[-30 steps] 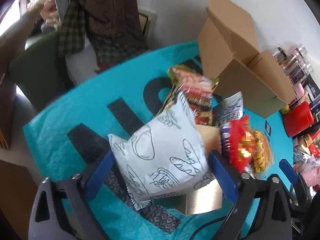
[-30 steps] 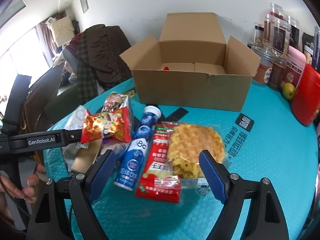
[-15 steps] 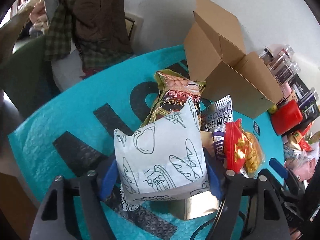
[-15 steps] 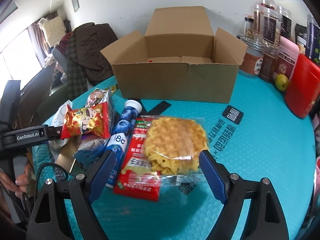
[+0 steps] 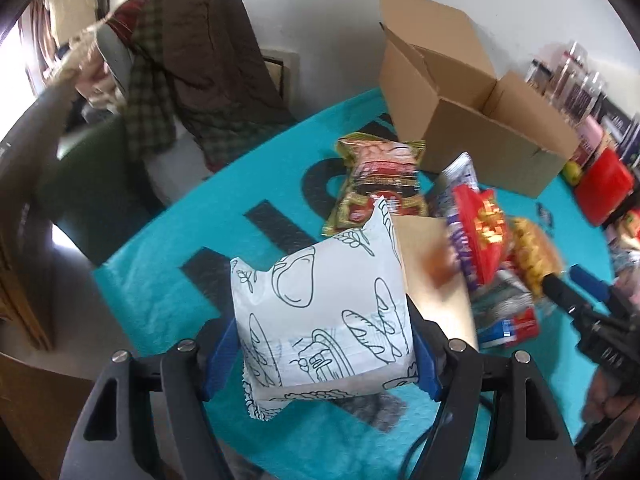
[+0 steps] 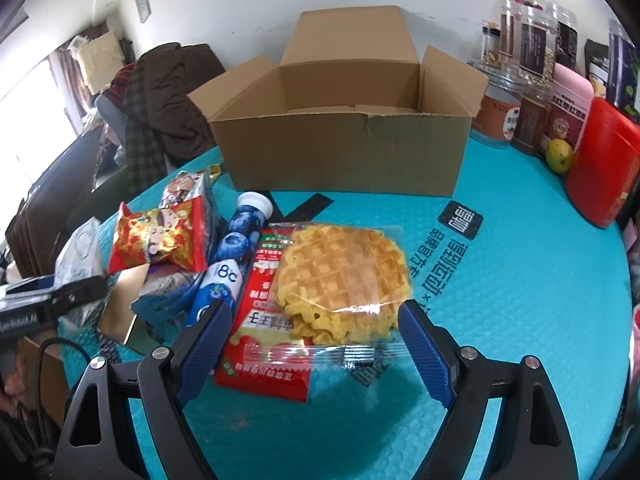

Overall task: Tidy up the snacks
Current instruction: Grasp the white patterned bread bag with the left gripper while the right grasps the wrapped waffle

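My left gripper (image 5: 320, 354) is shut on a white bread bag (image 5: 324, 312) printed with black loaf drawings and holds it above the teal table mat (image 5: 192, 236). The bag also shows at the left of the right wrist view (image 6: 78, 250). My right gripper (image 6: 314, 344) is open, its jaws on either side of a clear-wrapped waffle pack (image 6: 340, 272) that lies on a red snack packet (image 6: 266, 328). An open cardboard box (image 6: 340, 136) stands behind the pile; it also shows in the left wrist view (image 5: 472, 108).
Loose snacks lie on the mat: a red-gold bag (image 6: 160, 240), a blue blueberry tube (image 6: 232, 264), a peanut bag (image 5: 376, 180). Jars (image 6: 528, 60), a red container (image 6: 600, 172) and a green fruit (image 6: 559, 155) line the right edge. A chair with clothes (image 5: 192, 68) stands beyond the table.
My left gripper has closed on the white bread bag and lifted it off the mat. My right gripper has moved forward over the waffle pack, still open.
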The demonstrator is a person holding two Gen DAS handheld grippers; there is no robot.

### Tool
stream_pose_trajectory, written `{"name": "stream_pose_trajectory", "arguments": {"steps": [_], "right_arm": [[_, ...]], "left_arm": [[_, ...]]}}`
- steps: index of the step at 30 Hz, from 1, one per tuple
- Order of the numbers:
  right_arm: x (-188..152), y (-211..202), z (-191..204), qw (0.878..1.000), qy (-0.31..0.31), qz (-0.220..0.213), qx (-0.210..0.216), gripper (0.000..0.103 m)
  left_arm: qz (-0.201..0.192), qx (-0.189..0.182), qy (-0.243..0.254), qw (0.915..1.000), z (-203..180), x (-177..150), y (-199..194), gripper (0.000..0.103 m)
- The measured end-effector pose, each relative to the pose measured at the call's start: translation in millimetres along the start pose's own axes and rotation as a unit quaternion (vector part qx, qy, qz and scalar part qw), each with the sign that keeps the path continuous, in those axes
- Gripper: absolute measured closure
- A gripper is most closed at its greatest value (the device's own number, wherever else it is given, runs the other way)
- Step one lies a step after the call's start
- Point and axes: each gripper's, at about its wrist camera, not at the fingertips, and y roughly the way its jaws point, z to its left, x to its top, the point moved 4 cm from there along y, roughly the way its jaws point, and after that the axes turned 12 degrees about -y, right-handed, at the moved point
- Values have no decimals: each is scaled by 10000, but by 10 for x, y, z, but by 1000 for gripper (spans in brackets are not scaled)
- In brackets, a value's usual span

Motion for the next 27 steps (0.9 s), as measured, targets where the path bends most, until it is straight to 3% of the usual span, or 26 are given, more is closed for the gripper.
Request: {"name": "stream_pose_trajectory", "arguments": {"steps": [5, 12, 19, 23, 24, 25, 27], "right_arm": [[78, 88, -87, 9998, 109, 92, -147, 2], [218, 230, -126, 9993, -209, 193, -232, 0], [151, 450, -243, 9987, 26, 499, -7, 0], [77, 531, -288, 9975, 262, 602, 246, 1], [68, 528, -294, 9976, 295, 575, 268, 4], [66, 512, -300, 9979, 287, 511, 258, 13], [60, 486, -304, 9982, 245, 482, 261, 17]], "left_arm": [[-23, -42, -19, 10000, -4, 50, 24, 31], [-22, -251, 65, 9997, -183, 90, 54, 31], [-66, -328, 186, 9993, -337, 111, 20, 31], [-39, -331, 183, 9993, -346, 106, 26, 31], [-31, -330, 180, 9993, -344, 101, 27, 31], [-19, -331, 174, 9993, -346, 98, 30, 31], [0, -342, 158, 9993, -345, 97, 29, 31]]}}
